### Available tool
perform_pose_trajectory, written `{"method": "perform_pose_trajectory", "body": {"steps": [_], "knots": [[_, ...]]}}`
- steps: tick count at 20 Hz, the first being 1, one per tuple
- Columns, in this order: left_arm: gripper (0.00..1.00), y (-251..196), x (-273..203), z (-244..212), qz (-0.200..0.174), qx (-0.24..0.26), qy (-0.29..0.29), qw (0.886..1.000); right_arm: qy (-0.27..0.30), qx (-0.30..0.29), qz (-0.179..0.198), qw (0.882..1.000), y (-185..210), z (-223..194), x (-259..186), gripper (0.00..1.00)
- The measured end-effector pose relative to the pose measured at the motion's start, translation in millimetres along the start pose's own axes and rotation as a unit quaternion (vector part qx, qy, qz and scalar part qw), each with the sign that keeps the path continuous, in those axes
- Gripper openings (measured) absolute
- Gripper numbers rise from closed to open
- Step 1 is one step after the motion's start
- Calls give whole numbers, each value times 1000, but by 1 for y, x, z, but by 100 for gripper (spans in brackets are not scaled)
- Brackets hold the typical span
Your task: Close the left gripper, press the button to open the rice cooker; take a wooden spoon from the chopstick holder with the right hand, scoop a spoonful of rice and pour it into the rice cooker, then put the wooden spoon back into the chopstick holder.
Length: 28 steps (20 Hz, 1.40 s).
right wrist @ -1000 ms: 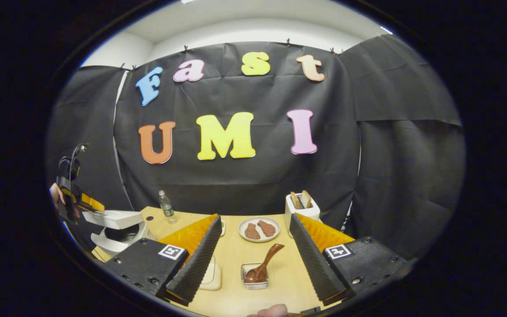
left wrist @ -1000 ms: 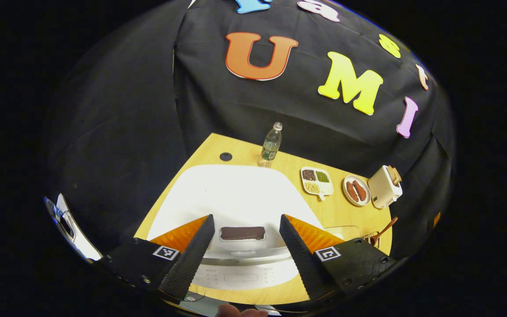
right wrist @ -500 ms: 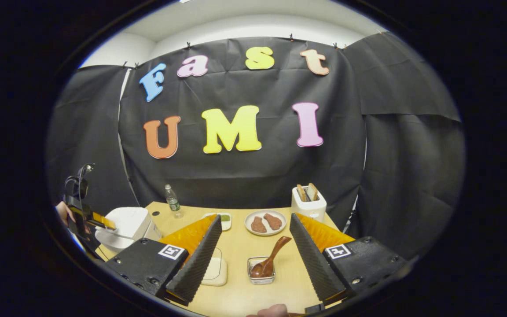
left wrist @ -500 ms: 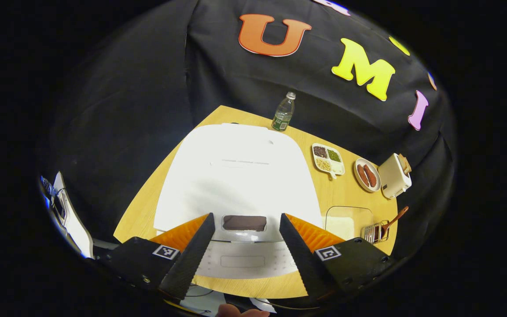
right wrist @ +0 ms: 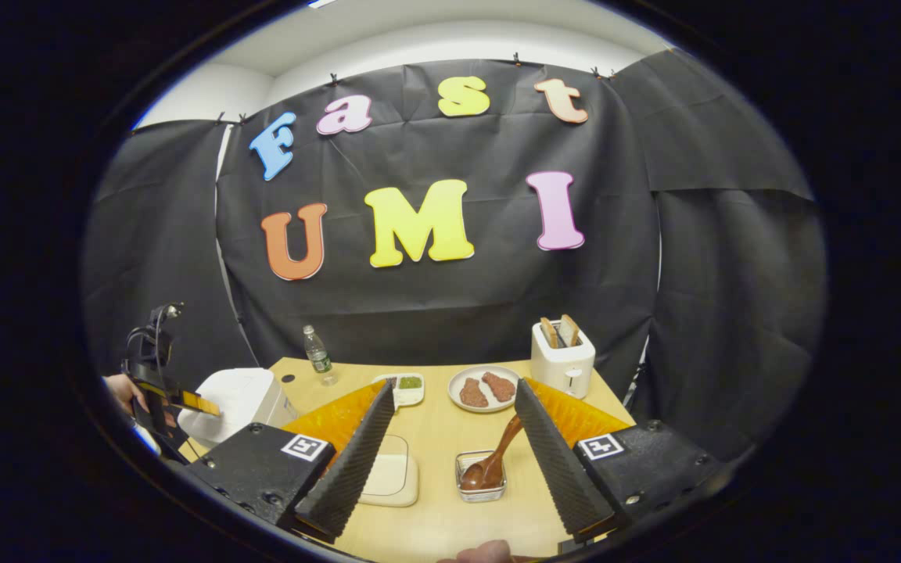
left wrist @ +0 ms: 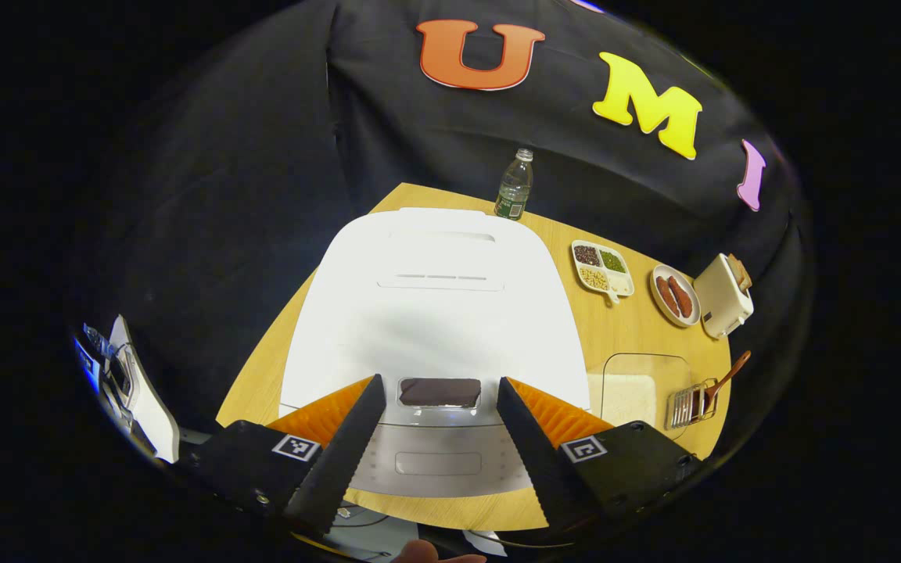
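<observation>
The white rice cooker (left wrist: 435,297) stands with its lid down at the table's left end. My left gripper (left wrist: 438,381) hovers open over the cooker's front edge, its fingers either side of the dark window (left wrist: 440,391), with the long button (left wrist: 437,463) below. In the right gripper view the left gripper (right wrist: 199,404) is level with the cooker (right wrist: 235,399). My right gripper (right wrist: 454,385) is open and holds nothing. The wooden spoon (right wrist: 497,457) leans in the chopstick holder (right wrist: 482,478) between the right gripper's fingers, farther off. A shallow box of rice (right wrist: 392,475) lies left of the holder.
Along the back of the wooden table (right wrist: 435,438) stand a water bottle (right wrist: 316,356), a divided dish of beans (right wrist: 403,385), a plate of meat (right wrist: 484,389) and a toaster (right wrist: 563,356). A hand (right wrist: 118,385) holds the left gripper. Black cloth walls close behind.
The cooker's lid stood raised a second ago and now lies down. The left gripper stayed open and shifted over the cooker's front. The right gripper view drifted slightly toward the spoon.
</observation>
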<state>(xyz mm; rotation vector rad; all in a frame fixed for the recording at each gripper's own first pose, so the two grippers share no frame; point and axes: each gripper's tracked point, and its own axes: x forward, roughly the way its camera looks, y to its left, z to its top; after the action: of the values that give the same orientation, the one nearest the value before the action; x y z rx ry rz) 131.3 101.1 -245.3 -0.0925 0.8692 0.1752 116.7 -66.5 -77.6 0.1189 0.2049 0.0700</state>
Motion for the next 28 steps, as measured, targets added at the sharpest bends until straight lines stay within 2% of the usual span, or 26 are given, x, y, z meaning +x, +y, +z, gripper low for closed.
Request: {"method": "perform_pose_trajectory", "body": {"steps": [4,8,10,13,17,20,22,25,28], "knots": [[98,-2,-1,1,0,-2,-23,1000,7,15,3,1000,0,-10,1,100],[98,-1,-1,4,2,15,-53,998,14,11,27,999,6,-13,4,100],[96,0,0,7,8,14,-60,998,9,4,39,999,2,-6,9,100],[95,-4,-7,14,8,-17,-82,996,-3,-9,55,998,-5,4,18,100],[94,-16,-46,37,-4,-20,-141,990,-35,-23,48,998,-15,32,7,99],[94,-35,-101,61,-20,-2,-217,976,-75,-28,30,996,-7,54,-23,100],[94,-52,-150,65,-45,-4,-264,963,-97,-30,20,995,2,63,-51,100],[94,-69,-217,48,-81,15,-318,945,-126,-29,-9,992,9,69,-100,100],[94,-80,-285,21,-114,36,-364,924,-135,-20,-14,991,28,60,-154,100]]}}
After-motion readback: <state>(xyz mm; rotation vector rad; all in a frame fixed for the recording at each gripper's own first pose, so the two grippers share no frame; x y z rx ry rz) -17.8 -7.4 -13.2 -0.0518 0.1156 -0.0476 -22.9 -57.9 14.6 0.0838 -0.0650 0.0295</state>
